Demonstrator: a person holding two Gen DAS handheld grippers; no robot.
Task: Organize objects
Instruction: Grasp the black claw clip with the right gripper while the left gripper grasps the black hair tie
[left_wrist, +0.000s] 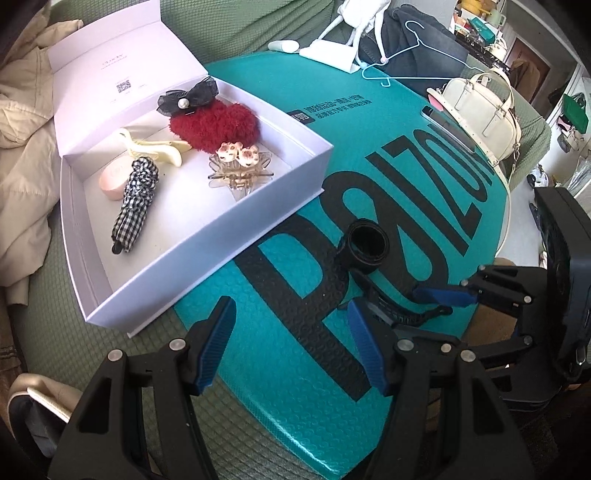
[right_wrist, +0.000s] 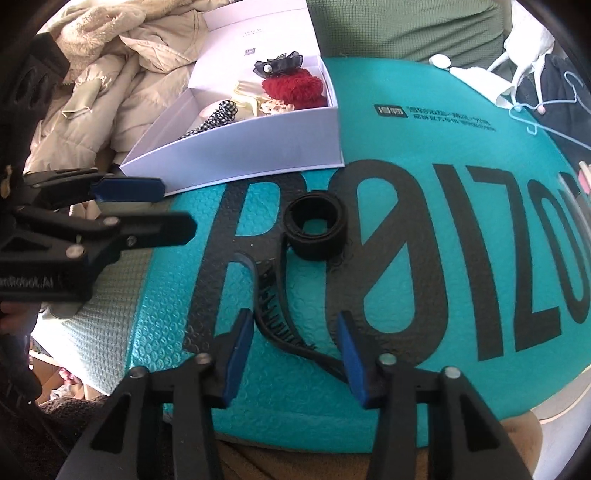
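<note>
A black toothed headband (right_wrist: 280, 325) lay on the teal bubble mailer (right_wrist: 424, 332), just in front of the white box (right_wrist: 236, 162). Its long axis ran from the near edge of the mailer away toward the box, teeth facing the right gripper's right-hand side in the right wrist view; one end curved up beside a rolled black band (right_wrist: 316, 229), the other trailed toward the right finger. The right gripper (right_wrist: 295, 354) hung over the headband's near stretch with its jaws parted either side of it, the pads not pressing on it. The left gripper (left_wrist: 291, 347) hovered over bare mailer with jaws apart and nothing between them, just beside the headband's end (left_wrist: 391, 314). The box sat with its lid up, holding a red fluffy scrunchie (left_wrist: 214, 125), a black bow clip (left_wrist: 188, 98), a cream claw clip (left_wrist: 155, 147), a gingham hair tie (left_wrist: 136, 199), a pink round case (left_wrist: 112, 181) and a clear flower claw clip (left_wrist: 236, 170).
</note>
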